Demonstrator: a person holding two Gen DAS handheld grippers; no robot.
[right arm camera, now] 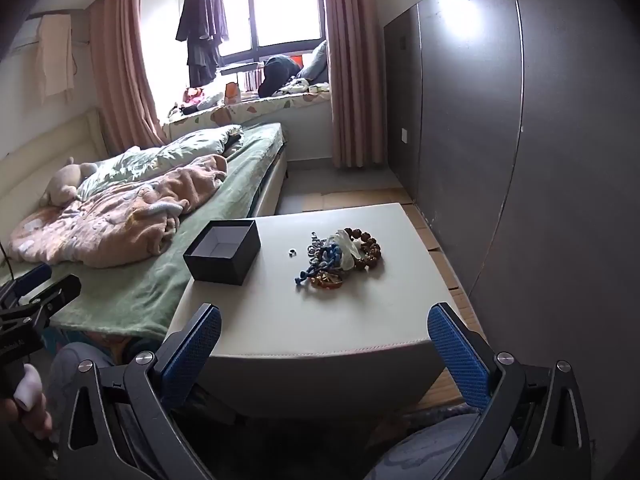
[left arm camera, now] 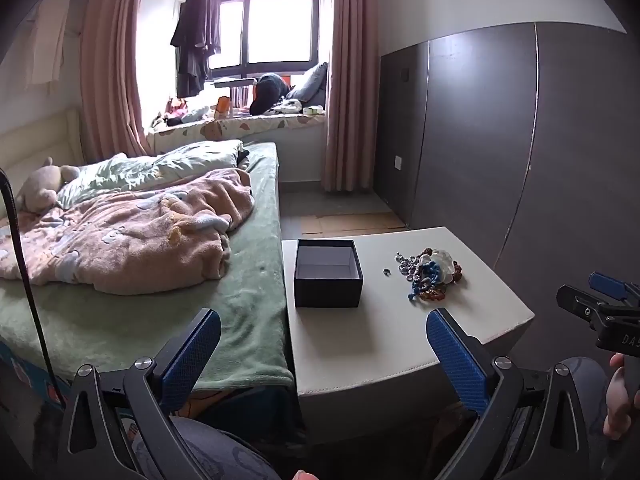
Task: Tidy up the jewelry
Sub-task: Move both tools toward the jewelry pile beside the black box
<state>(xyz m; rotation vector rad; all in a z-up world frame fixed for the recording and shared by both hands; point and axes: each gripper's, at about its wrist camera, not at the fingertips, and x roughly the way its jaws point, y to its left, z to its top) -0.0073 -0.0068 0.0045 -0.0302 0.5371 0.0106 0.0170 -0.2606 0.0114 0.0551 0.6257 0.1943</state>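
So we've got both tongs spread wide with nothing between the pads. The left gripper point(left arm camera: 323, 354) hangs over the near edge of the white table point(left arm camera: 384, 328), where it meets the bed point(left arm camera: 120, 312), and the right gripper point(right arm camera: 325, 350) sits over the table's near edge too.

The jewelry pile point(right arm camera: 340, 258) lies on the far right part of the tabletop, well ahead of both tongs and touching neither. It's a tangle: brown bead bracelet point(right arm camera: 368, 246), blue cord point(right arm camera: 322, 264), something pale and glassy, we think, but it's too small to be sure. One little ring point(right arm camera: 292, 253) sits apart, between the pile and the black box point(right arm camera: 222, 254). The box is lidless and upright near the table's left edge, with nothing showing inside.

The left view catches the right gripper at its right border with a hand point(left arm camera: 618, 396) on the handle, and looks more squarely into the box. The right view shows the pile closer up, plus the left gripper poking in at its left border over the green blanket.
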